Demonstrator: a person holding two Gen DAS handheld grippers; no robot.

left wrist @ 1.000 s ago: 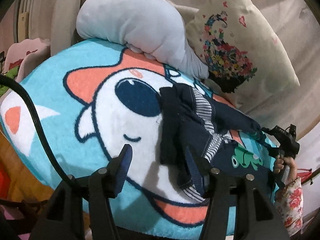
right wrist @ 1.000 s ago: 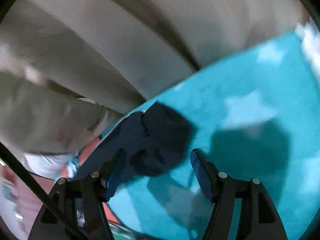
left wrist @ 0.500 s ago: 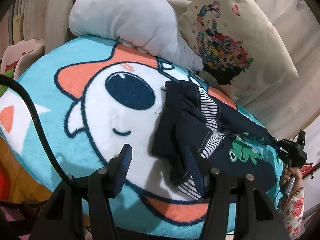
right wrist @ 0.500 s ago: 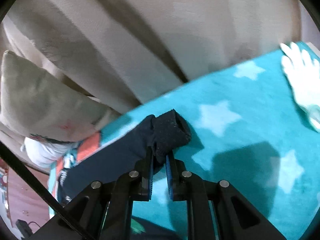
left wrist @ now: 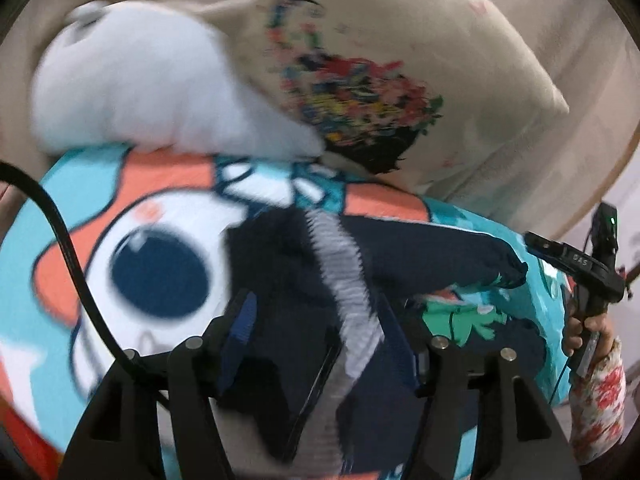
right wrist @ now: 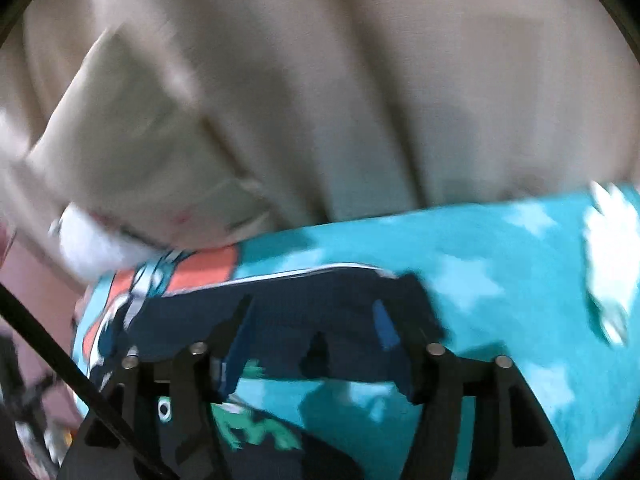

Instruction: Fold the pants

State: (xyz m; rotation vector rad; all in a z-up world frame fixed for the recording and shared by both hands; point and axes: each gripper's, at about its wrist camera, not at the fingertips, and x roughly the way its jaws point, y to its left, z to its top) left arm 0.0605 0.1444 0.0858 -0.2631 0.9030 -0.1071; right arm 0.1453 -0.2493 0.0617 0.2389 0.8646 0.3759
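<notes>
- Pants: small navy-blue knit pants with a grey-striped waistband and a green frog print [left wrist: 400,264] lie on a teal plush blanket with a white-and-orange cartoon face [left wrist: 132,208], spread across the blanket's middle; waistband bunched toward 6 o'clock in the left view, one leg stretched out toward 3 o'clock.
- Left hand-held gripper [left wrist: 316,340]: jaws wide apart, straddling the bunched waistband [left wrist: 344,280]; cloth sits between the fingers, but nothing is pinched. Likely placed there to take the waist end as the fold's anchor.
- Right hand-held gripper [right wrist: 312,344]: jaws spread wide, holding nothing; navy leg cloth [right wrist: 320,300] lies between and behind the fingers. In the left view it shows at 3 o'clock, just past the leg's cuff [left wrist: 580,268].
- Leg laid out straight, probably so it can be folded over cleanly.
- White plush toy [left wrist: 152,88] and cream cushion with a floral print [left wrist: 400,80] sit at 12 o'clock, off the pants.
- Both views motion-blurred; fine contact unclear.
</notes>
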